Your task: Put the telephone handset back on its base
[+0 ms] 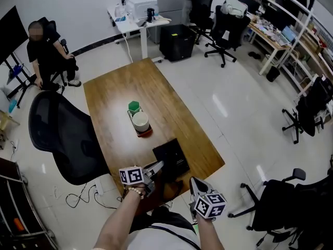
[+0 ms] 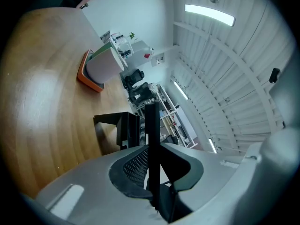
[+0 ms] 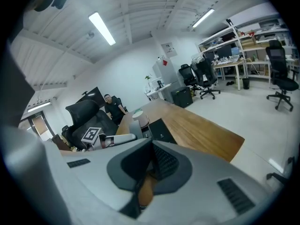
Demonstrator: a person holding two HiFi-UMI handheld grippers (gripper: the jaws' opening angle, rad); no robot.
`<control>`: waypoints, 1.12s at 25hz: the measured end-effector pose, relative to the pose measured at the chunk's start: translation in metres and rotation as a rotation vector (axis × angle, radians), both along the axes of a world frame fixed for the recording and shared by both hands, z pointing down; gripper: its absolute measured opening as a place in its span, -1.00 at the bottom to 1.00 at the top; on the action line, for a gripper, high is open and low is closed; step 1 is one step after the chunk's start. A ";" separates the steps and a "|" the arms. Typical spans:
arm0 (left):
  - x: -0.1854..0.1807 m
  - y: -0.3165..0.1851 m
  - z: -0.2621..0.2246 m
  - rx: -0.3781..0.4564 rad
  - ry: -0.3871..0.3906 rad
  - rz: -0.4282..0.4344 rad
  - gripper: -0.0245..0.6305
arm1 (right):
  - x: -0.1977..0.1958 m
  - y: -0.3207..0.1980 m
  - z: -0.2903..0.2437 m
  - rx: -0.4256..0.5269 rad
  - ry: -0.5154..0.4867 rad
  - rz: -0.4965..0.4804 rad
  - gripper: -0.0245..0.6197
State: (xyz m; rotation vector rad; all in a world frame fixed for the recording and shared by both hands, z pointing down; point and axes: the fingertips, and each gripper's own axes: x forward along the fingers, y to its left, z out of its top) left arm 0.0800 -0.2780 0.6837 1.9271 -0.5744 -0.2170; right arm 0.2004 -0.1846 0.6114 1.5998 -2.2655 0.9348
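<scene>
The black telephone base (image 1: 170,158) lies on the wooden table (image 1: 119,90) near its front edge; in the left gripper view the base (image 2: 119,128) sits just beyond the jaws. My left gripper (image 1: 157,167) hovers at the base's near side, shut on a thin black handset (image 2: 151,125) that stands edge-on between the pads (image 2: 136,165). In the head view the handset is mostly hidden under the gripper. My right gripper (image 1: 196,185) hangs off the table's front corner, to the right of the left one. Its jaws (image 3: 151,161) are shut with nothing between them.
A white cup (image 1: 140,121) and a green block (image 1: 134,107) sit on an orange tray mid-table. A black mesh chair (image 1: 57,134) stands at the table's left side. A seated person (image 1: 49,51) is at the back left. More office chairs (image 1: 283,207) stand to the right.
</scene>
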 end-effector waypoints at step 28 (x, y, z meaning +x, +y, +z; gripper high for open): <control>0.002 -0.015 0.060 -0.074 -0.168 -0.072 -0.39 | 0.013 -0.009 0.016 -0.039 -0.019 -0.032 -0.91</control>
